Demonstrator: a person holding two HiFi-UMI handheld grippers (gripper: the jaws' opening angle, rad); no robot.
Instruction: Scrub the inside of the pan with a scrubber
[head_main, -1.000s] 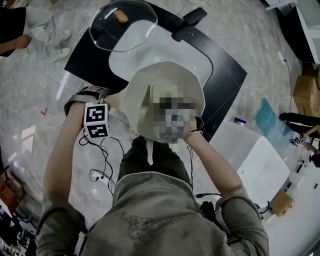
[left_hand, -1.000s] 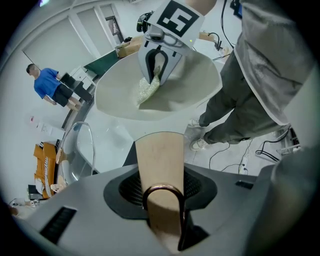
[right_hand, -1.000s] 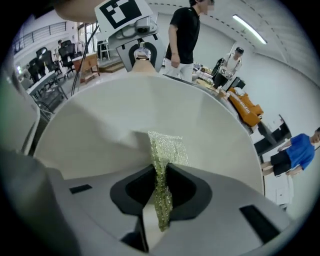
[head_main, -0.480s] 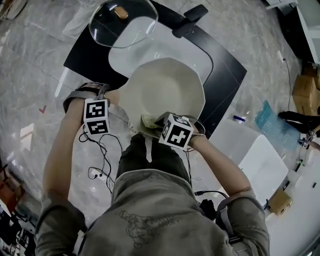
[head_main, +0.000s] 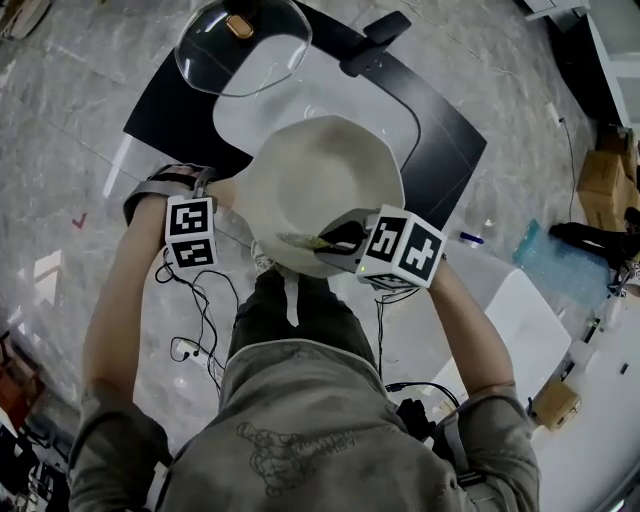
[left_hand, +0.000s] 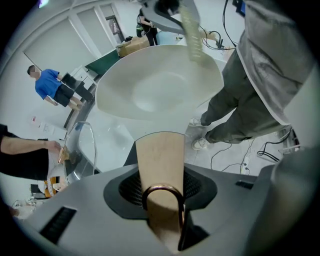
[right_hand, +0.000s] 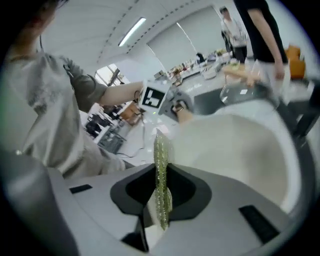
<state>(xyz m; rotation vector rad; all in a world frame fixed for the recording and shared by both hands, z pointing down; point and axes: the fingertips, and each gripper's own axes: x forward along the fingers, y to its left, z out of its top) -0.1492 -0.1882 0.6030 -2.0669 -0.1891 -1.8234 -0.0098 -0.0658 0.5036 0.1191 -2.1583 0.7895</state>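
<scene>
A cream pan (head_main: 322, 185) hangs tilted over the floor, its bowl facing me. My left gripper (head_main: 228, 196) is shut on its wooden handle (left_hand: 160, 165), which runs between the jaws and carries a copper hanging ring. In the left gripper view the pan's bowl (left_hand: 155, 85) fills the middle. My right gripper (head_main: 335, 240) is shut on a thin yellow-green scrubber (head_main: 300, 241), which sticks out over the pan's near rim. In the right gripper view the scrubber (right_hand: 161, 170) stands edge-on between the jaws, with the pan's inside (right_hand: 240, 150) behind it.
A glass lid (head_main: 243, 45) rests at the far edge of a black mat (head_main: 445, 150) that bears a white board (head_main: 375, 100) and a black object (head_main: 372, 42). A white box (head_main: 525, 325) stands at the right. Cables (head_main: 200, 320) trail on the marble floor. People stand in the background.
My right gripper has come up out of the pan's bowl and moved right, past the near rim, still gripping the scrubber. The left gripper and the pan have stayed put.
</scene>
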